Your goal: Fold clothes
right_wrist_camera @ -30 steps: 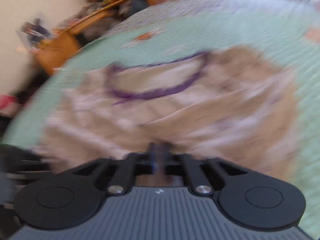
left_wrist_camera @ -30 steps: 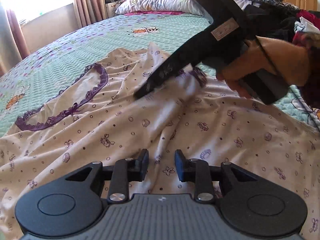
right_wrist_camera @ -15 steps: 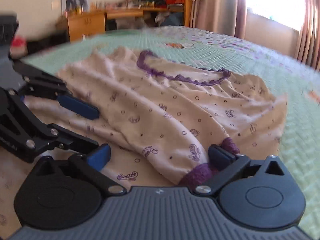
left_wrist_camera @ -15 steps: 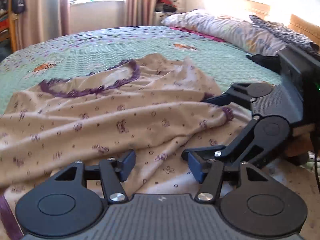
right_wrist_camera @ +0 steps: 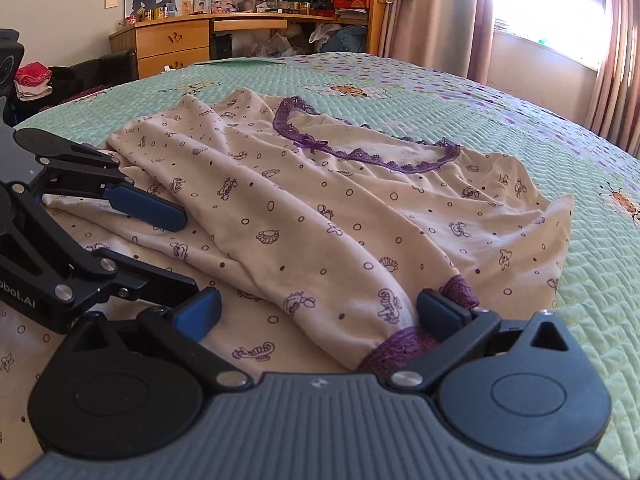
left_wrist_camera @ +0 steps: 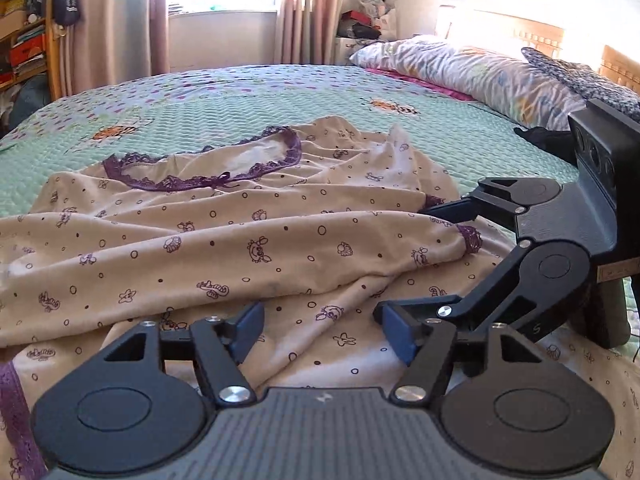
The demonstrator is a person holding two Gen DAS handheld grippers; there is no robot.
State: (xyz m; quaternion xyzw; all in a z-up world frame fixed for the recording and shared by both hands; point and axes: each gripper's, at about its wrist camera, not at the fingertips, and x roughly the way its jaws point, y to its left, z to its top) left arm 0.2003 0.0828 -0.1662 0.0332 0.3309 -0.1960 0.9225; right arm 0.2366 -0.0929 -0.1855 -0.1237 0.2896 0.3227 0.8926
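Lying rumpled across the near part of the quilted green bedspread [left_wrist_camera: 240,96], the soft cream nightshirt [left_wrist_camera: 248,240] shows purple lace at its neckline and cuff. The left gripper [left_wrist_camera: 320,326] hovers over it, jaws opening, pinching nothing. The right gripper [right_wrist_camera: 316,308] stands wide, the lace-cuffed sleeve lying loose between its blue pads. Only the left view shows the striped pillow [left_wrist_camera: 472,72]; only the right view shows the wooden desk [right_wrist_camera: 176,40].

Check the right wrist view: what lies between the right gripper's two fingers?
The folded-over sleeve of the cream nightdress lies there, its purple lace cuff beside the right-hand finger; the right gripper stands open, not pinching it.
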